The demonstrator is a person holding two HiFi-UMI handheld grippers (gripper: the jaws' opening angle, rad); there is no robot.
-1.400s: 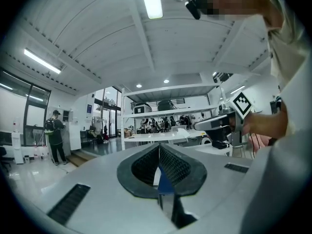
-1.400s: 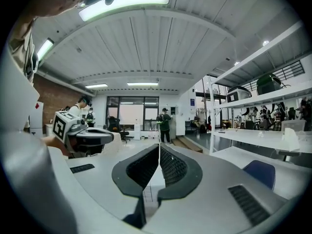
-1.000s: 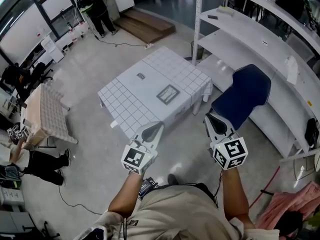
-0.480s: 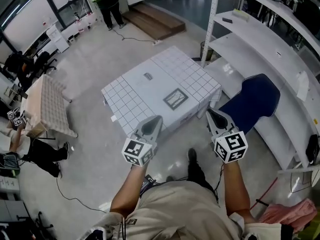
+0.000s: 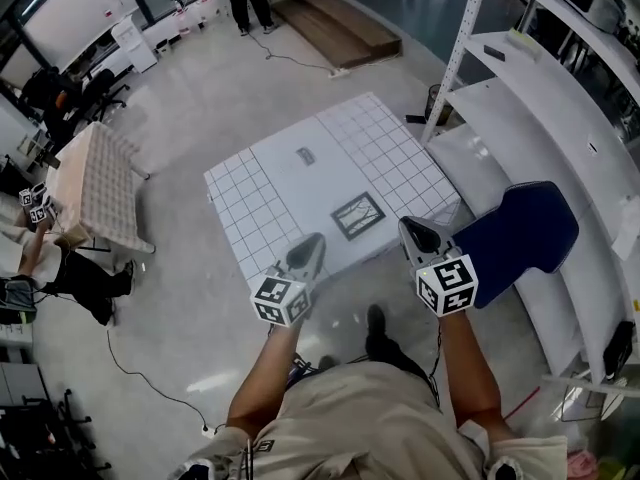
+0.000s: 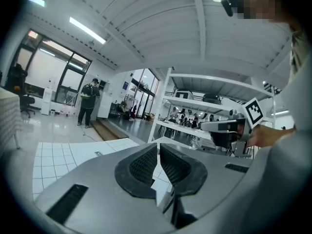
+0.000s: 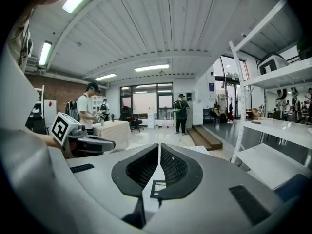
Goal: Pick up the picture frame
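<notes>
The picture frame, a dark rectangle with a pale middle, lies flat on the white grid-patterned table, toward its near right side. Both grippers hover over the table's near edge, short of the frame. My left gripper is to the frame's near left, its jaws shut and empty. My right gripper is just right of the frame, jaws also shut on nothing. Below the right jaws' tips a small dark-edged square, the frame, shows on the white cloth.
A small dark object lies near the table's middle. A white shelf rack and a blue chair stand close on the right. A beige covered table with people beside it is at left. A wooden step lies beyond.
The table has come nearer in the head view. Both grippers have moved forward and down, from over the floor to the table's near edge, still shut.
</notes>
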